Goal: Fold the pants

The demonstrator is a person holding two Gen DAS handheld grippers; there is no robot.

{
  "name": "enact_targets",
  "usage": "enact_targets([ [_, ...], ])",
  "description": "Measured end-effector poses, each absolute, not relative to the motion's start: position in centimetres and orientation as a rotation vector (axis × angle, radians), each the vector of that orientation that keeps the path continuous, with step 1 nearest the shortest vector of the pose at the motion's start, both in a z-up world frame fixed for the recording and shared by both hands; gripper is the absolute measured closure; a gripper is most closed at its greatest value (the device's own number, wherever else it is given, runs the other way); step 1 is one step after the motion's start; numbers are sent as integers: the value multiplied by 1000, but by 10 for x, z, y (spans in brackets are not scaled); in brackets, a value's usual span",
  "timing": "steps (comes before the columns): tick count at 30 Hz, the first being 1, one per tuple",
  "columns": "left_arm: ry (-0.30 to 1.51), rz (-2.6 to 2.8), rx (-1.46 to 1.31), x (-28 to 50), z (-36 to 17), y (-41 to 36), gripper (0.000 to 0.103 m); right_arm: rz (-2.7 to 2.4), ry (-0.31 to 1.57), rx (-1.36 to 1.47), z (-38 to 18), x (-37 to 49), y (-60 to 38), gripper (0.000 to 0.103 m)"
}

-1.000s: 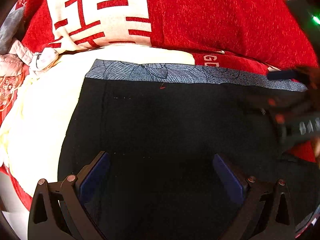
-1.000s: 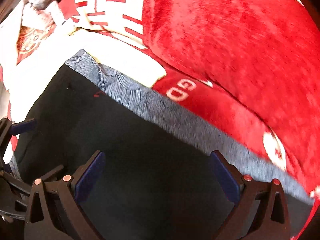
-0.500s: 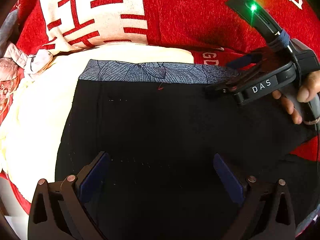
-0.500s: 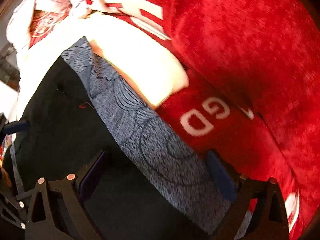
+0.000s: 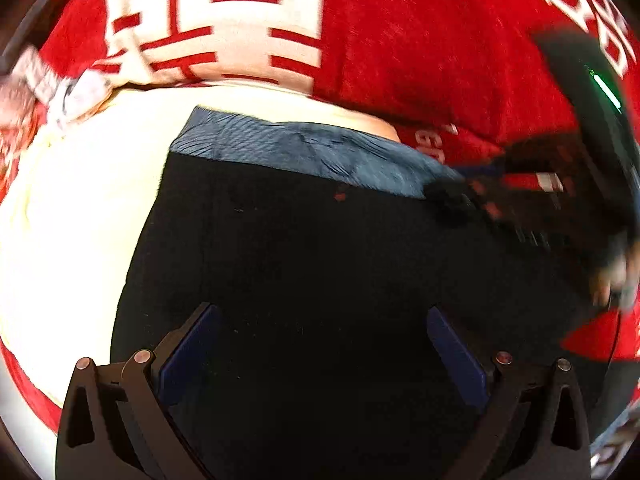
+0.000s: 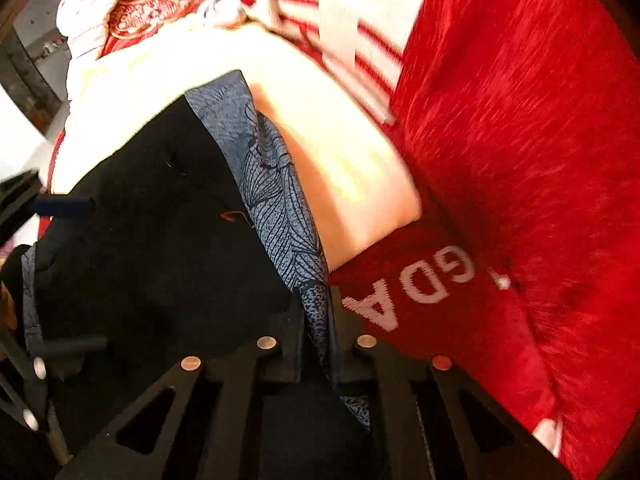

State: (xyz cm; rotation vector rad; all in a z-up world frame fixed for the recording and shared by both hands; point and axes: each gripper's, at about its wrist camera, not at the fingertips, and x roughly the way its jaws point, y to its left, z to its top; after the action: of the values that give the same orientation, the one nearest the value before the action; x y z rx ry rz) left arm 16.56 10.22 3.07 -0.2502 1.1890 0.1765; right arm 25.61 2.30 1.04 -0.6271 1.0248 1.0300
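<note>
Black pants (image 5: 312,264) with a blue-grey patterned waistband (image 5: 304,148) lie flat on a cream cloth. My left gripper (image 5: 320,344) is open and hovers low over the black fabric, nothing between its blue pads. My right gripper (image 6: 318,316) is shut on the patterned waistband (image 6: 272,188) at its near end, lifting that edge. In the left wrist view the right gripper (image 5: 452,196) appears blurred at the waistband's right end. In the right wrist view the pants (image 6: 152,248) spread to the left, with the left gripper's fingers (image 6: 64,204) at the far left edge.
A cream cloth (image 5: 76,216) lies under the pants, on a red blanket with white characters (image 5: 420,40). Crumpled pale clothing (image 6: 132,4) is piled at the far left. Red fabric with white letters (image 6: 412,292) lies right of the waistband.
My right gripper moved onto the waistband's right end and closed on it, lifting the edge. My left gripper stayed open over the black fabric.
</note>
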Motion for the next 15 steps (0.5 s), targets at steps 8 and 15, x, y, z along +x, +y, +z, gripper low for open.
enact_targets([
  [8,1127,206,-540,191,62,142,0,972,844,-608,45,195,-9,94],
  [15,1195,340,-677,219,50,139,0,867,753,-665,48,157,-21,94],
])
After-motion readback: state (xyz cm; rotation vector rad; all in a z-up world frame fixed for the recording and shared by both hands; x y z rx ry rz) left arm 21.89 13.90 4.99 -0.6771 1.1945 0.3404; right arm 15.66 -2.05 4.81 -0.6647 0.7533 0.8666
